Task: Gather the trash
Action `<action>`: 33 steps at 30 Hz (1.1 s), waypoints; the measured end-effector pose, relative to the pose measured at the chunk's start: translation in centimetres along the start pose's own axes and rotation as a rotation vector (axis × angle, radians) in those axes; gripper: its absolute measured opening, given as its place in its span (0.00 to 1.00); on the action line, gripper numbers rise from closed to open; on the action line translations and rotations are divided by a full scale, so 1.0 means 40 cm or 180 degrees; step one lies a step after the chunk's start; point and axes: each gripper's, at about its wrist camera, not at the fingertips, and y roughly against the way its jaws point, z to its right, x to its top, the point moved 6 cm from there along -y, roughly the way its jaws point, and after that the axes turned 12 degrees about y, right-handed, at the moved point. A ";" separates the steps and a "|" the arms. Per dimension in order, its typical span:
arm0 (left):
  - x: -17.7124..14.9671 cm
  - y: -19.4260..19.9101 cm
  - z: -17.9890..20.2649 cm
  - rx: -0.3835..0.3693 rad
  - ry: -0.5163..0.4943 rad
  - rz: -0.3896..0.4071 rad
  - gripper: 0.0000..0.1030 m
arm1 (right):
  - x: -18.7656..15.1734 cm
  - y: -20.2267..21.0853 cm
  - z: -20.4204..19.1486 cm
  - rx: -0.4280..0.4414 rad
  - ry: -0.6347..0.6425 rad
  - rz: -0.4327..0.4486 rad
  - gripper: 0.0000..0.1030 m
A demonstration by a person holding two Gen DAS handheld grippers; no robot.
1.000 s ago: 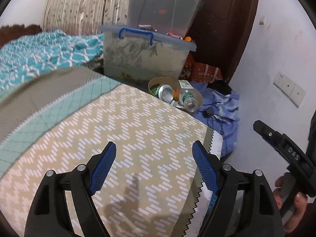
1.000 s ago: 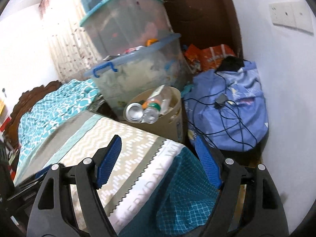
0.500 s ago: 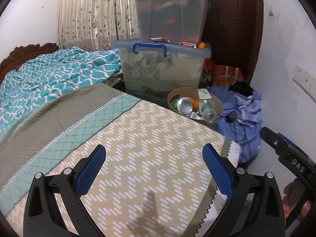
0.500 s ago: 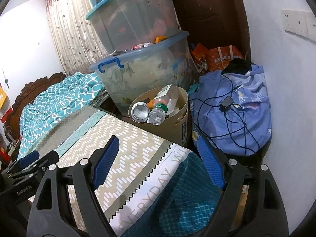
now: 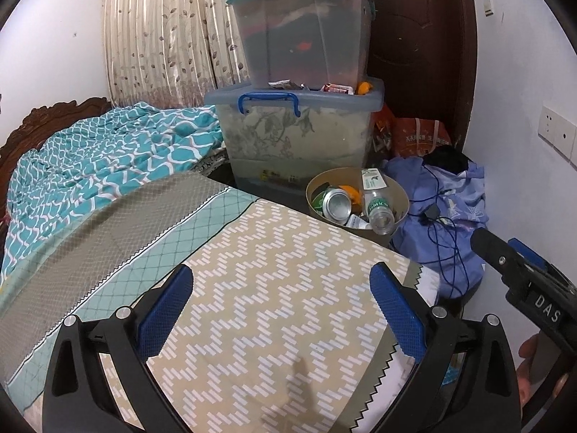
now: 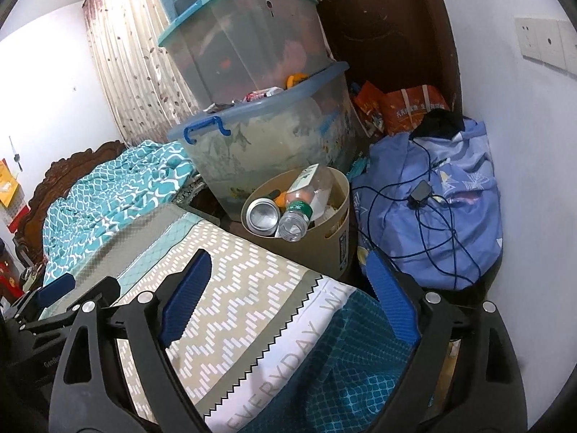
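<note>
Both grippers empty rn. Left gripper (image 5: 281,305) is spread wide over the bed (image 5: 252,306), nothing between the pads. Right gripper (image 6: 288,288) is opening too, nothing in it, hanging at the bed corner. Trash is in the bin (image 6: 339,223) on the floor past the bed: can (image 6: 262,215), bottle (image 6: 295,221) etc, prob piled there on purpose. Bin's squeezed btw the boxes (image 6: 267,144) and a blue bundle (image 6: 432,209) w/ cables (image 6: 420,195), so tight access imo.
</note>
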 end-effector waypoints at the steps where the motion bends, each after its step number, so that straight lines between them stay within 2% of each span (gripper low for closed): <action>1: 0.003 0.001 -0.001 0.0019 -0.0002 0.0009 0.92 | 0.001 0.003 -0.003 0.0017 0.0005 0.0010 0.85; 4: 0.007 0.007 -0.008 0.0122 -0.0002 0.0054 0.92 | 0.007 0.014 -0.015 0.0054 0.0039 0.0059 0.86; 19: -0.007 0.025 -0.018 0.0286 -0.0027 0.0016 0.92 | 0.007 0.038 -0.048 0.0209 0.0063 0.0109 0.88; 25: -0.007 0.025 -0.020 0.0303 -0.0022 0.0016 0.92 | 0.007 0.039 -0.049 0.0222 0.0051 0.0105 0.88; 33: -0.008 0.030 -0.016 0.0170 0.0021 -0.0007 0.92 | 0.008 0.037 -0.060 0.0223 0.0071 0.0120 0.89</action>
